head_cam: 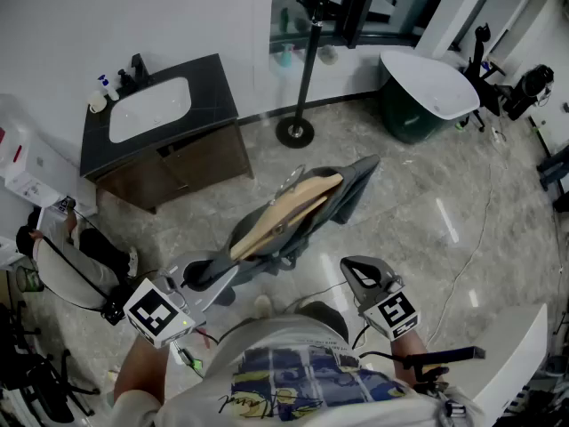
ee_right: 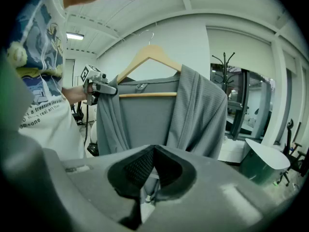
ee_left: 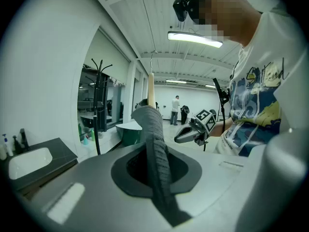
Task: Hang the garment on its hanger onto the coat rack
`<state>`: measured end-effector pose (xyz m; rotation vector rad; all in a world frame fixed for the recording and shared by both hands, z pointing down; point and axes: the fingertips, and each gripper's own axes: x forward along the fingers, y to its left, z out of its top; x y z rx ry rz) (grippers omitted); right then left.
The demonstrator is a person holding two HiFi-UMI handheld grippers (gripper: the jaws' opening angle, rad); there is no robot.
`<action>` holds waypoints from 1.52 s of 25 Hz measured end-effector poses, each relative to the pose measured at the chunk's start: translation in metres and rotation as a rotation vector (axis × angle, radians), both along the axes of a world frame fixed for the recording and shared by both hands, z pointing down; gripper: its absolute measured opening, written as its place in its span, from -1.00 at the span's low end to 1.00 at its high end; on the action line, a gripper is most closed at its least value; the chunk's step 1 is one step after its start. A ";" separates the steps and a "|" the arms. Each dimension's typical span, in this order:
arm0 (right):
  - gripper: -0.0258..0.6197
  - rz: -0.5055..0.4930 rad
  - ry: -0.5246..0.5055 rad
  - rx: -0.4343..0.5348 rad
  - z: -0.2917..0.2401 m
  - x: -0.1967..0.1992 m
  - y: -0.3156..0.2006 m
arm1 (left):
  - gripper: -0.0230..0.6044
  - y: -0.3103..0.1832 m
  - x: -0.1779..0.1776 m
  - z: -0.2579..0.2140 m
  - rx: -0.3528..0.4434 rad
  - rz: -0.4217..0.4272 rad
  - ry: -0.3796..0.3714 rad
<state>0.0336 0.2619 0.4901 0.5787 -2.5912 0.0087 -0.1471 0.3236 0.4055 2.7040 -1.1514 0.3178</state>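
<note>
Left gripper pinches garment; right gripper closed; hanger hook faint

In the head view the coat rack is cut off at its top by the upper edge, and the garment covers much of the hanger. In the right gripper view the garment's hem is hidden behind the right gripper.

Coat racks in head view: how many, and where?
1. The black metal coat rack stands on the marble floor, between the dark sink cabinet and the white-rimmed green tub. More could be hidden out of frame.
</note>
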 end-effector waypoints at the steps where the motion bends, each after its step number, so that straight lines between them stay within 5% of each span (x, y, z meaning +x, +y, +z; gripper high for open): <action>1: -0.92 0.011 -0.003 -0.001 0.000 -0.005 -0.001 | -0.87 -0.005 -0.004 -0.003 0.000 0.008 0.009; 14: -0.92 0.126 -0.065 -0.064 0.031 0.008 -0.067 | -0.87 -0.127 -0.020 0.006 -0.020 0.094 0.007; 21: -0.73 0.118 -0.098 -0.044 0.000 0.032 -0.185 | -0.86 -0.261 0.008 -0.033 -0.017 0.119 0.006; 30: -0.73 0.076 -0.110 -0.022 -0.010 0.067 -0.306 | -0.87 -0.442 0.049 -0.073 0.038 0.134 0.012; 38: -0.75 0.156 -0.124 -0.044 0.001 0.074 -0.382 | -0.86 -0.597 0.044 -0.094 0.052 0.138 0.001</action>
